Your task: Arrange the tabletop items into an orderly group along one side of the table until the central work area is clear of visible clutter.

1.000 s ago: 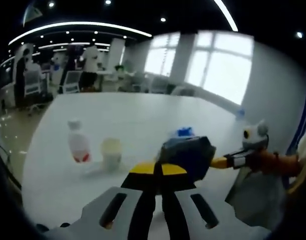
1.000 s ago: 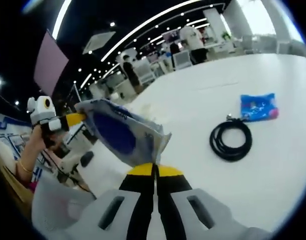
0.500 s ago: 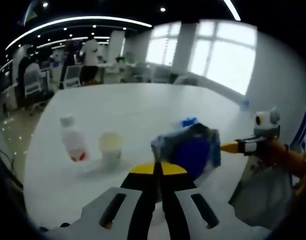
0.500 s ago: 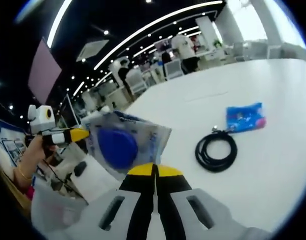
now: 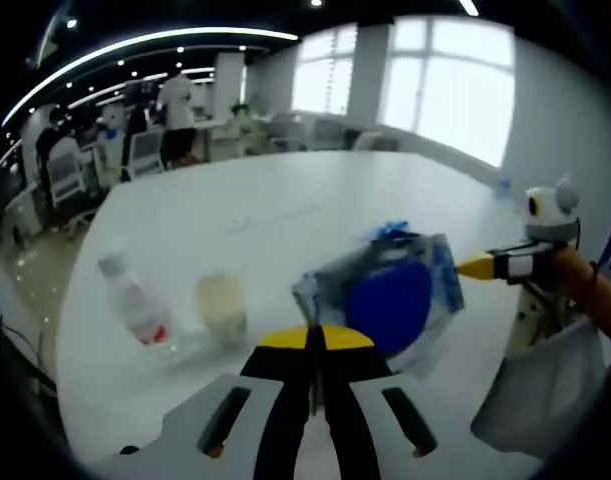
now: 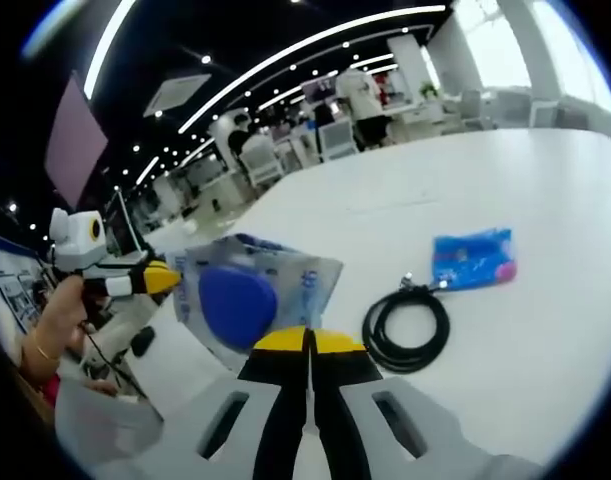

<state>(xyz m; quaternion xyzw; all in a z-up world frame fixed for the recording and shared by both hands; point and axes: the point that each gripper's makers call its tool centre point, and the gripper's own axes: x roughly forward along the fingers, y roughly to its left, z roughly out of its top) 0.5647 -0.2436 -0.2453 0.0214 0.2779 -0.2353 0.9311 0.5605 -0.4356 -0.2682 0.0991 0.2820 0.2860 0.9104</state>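
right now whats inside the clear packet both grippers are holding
A round dark-blue item shows through the clear packet, held by both the left hand-held gripper and right hand-held gripper. What it is stays unclear.

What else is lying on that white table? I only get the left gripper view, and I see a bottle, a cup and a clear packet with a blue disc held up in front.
Observer: In the right gripper view a black cable lies coiled on the table, past the packet.
Operator: Is anything near it?
Observer: Yes, a flat blue pouch with a pink corner lies just beyond the coil, close to the cable's plug end.
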